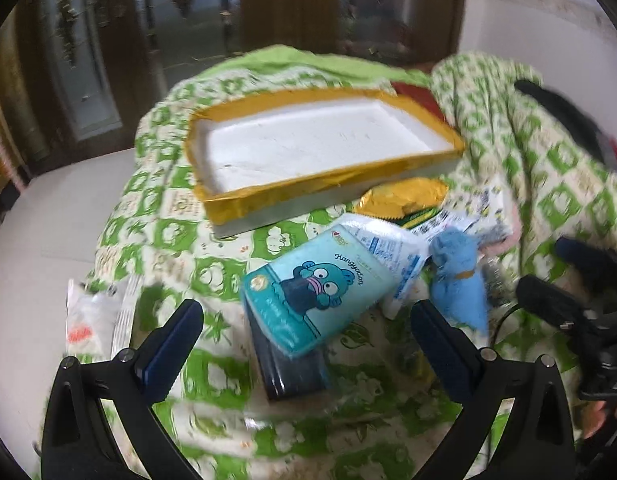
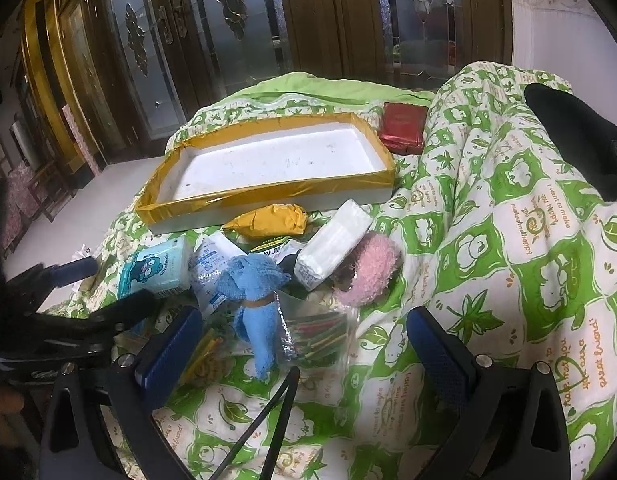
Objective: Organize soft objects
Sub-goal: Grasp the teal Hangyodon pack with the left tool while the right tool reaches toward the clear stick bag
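Note:
A white tray with a gold rim [image 1: 332, 184] [image 2: 180, 212] lies empty on the green-and-white quilt. In front of it is a pile: a teal cartoon tissue pack [image 1: 312, 300] [image 2: 156, 268], a blue cloth bundle tied with a band [image 1: 460, 276] [image 2: 256, 292], a white tissue pack [image 2: 336, 248], a pink fluffy cloth [image 2: 368, 272], a yellow packet [image 2: 272, 220] and a clear bag of coloured sticks [image 2: 316, 336]. My left gripper [image 1: 308, 336] is open, just short of the teal pack. My right gripper [image 2: 304, 344] is open over the stick bag.
A dark flat box [image 1: 292, 372] lies under the teal pack. A red box [image 2: 402, 132] sits behind the tray. A white snack bag [image 1: 92, 320] lies at the quilt's left edge. Wooden glass doors stand behind. The quilt bulges high on the right [image 2: 508, 200].

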Tool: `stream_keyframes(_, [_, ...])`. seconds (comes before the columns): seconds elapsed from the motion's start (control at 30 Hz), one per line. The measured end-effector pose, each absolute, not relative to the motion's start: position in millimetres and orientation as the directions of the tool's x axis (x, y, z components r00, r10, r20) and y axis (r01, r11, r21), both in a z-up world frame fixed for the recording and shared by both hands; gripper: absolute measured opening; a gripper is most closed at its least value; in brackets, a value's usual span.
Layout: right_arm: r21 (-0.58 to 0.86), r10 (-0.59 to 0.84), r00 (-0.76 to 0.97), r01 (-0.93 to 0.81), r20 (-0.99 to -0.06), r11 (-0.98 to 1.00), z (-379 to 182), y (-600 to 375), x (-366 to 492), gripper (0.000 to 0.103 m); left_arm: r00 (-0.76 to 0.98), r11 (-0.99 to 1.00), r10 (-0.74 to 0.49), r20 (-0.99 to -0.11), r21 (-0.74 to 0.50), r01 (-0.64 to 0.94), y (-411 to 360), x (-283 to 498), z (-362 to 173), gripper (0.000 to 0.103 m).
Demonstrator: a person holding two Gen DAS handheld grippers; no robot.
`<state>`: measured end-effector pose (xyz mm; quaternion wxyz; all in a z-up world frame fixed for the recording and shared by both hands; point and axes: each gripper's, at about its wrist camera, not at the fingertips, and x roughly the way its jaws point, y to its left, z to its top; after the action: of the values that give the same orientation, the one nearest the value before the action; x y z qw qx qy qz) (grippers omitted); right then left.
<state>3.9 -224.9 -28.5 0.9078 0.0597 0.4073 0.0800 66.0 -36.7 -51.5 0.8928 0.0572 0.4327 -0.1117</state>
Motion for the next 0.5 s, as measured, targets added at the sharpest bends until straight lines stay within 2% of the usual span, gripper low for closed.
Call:
stream_keyframes(0.2, [0.182,0.204,0.637,-0.101,-0.744,0.978,-31.3,-226.9,10.4,0.103,0.594,0.948,-0.131,-0.794,0.076,0.310,-49.0,78.7,-56.6,0.103])
stream_keyframes(0.33, [0.211,0.232,0.618,-0.108,-0.752,0.972,-31.8,-233.2,17.8,0.102,0.594,0.943,-0.142,-0.792,0.074,0.325,-51.4,87.7,-56.6,0.103])
stream_keyframes(0.5, [0.245,0.257,0.610,-0.105,-0.750,0.964,-28.0,-242.6,24.1,0.096,0.584,0.937,-0.159,-0.796,0.065,0.343,-53.9,96.1,-60.5,0.103])
